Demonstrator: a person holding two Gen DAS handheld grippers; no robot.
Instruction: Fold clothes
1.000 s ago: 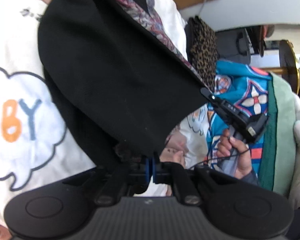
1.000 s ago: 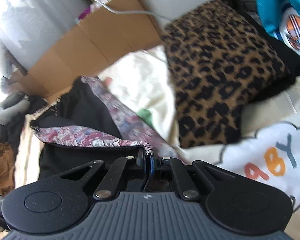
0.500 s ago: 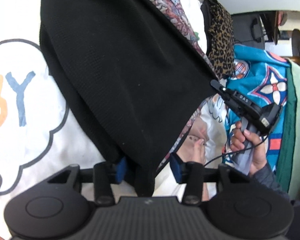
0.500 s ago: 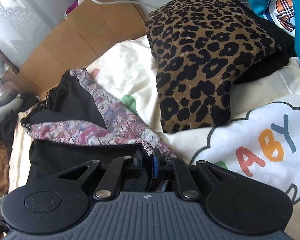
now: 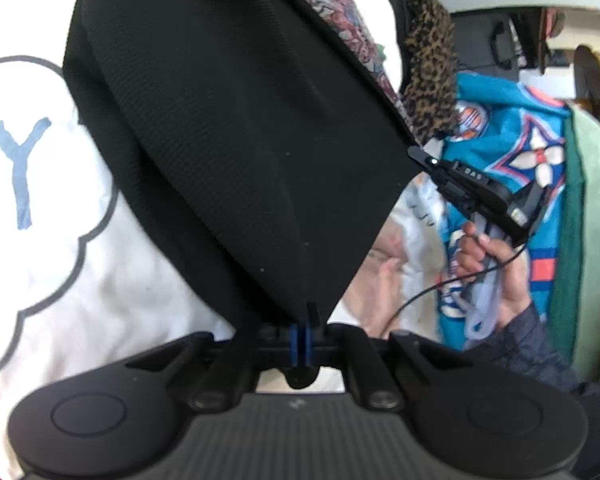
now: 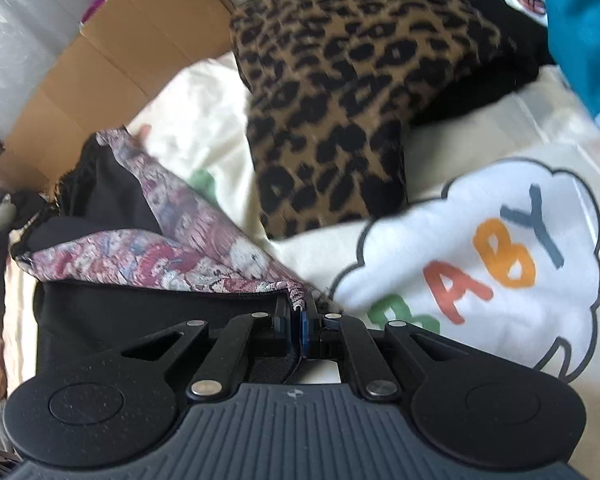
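Observation:
A black garment (image 5: 236, 128) with a pink patterned lining (image 5: 340, 12) hangs stretched between my two grippers. My left gripper (image 5: 301, 336) is shut on its lower black corner. My right gripper (image 6: 296, 320) is shut on another corner, where the patterned lining (image 6: 172, 264) meets the black cloth (image 6: 100, 320). In the left wrist view the right gripper (image 5: 476, 196) shows at the garment's right corner, held by a hand (image 5: 496, 264). The garment lies partly over a white cloth with a cloud print reading BABY (image 6: 492, 264).
A folded leopard-print garment (image 6: 352, 92) lies beyond the black one. A turquoise patterned cloth (image 5: 512, 152) and a green one (image 5: 588, 208) lie to the right. Flattened cardboard (image 6: 112, 64) with a white cable stands at the back.
My left gripper opened half a second ago and has shut again on the black corner. The right gripper stayed shut on its corner and moved closer over the BABY cloth.

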